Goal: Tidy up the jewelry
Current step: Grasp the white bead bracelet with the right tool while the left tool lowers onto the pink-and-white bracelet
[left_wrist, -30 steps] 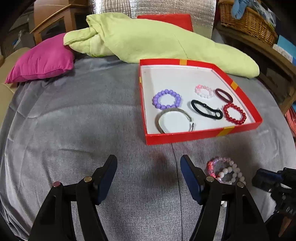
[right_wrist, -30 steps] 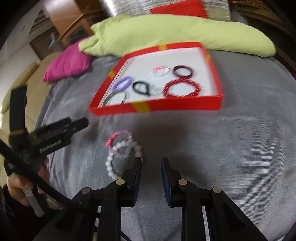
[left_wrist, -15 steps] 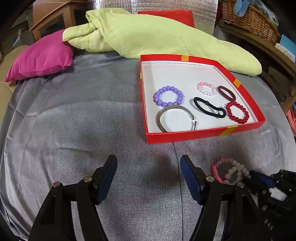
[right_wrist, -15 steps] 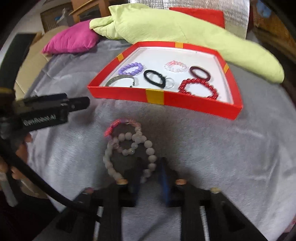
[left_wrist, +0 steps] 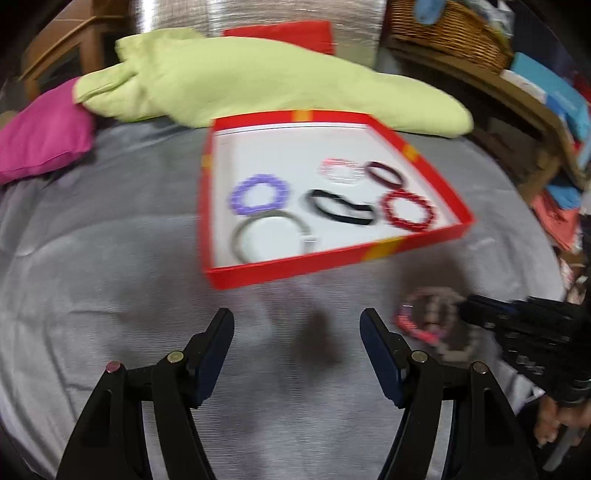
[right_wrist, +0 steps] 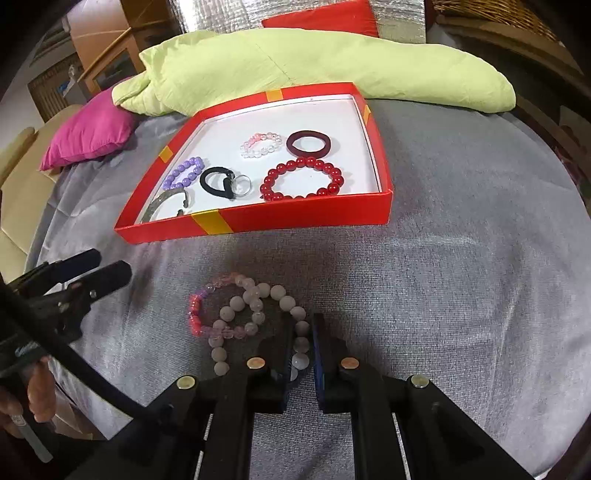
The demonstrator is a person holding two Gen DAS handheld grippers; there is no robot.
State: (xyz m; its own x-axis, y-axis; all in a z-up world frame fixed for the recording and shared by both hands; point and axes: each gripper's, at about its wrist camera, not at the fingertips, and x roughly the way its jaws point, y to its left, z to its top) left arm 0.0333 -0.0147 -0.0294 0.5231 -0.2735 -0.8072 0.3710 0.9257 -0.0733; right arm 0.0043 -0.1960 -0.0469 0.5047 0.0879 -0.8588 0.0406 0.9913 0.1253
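bead bracelet (right_wrist: pixel 258 317) half behind fingers (right_wrist: pixel 284 354)

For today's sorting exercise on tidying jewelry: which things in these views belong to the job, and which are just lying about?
Part of the job:
- red box holding bracelets and hair ties
- white bead bracelet, pinched in the right gripper
- pink bead bracelet on the grey cover
- left gripper, open

Lying about:
- green pillow
- magenta cushion
- wicker basket

Soft indoor light falls from above, casting faint shadows on the grey blanket (right_wrist: pixel 461 258). The left wrist view is smeared with motion blur; the right is sharp. Fisheye bending darkens both pictures' corners.
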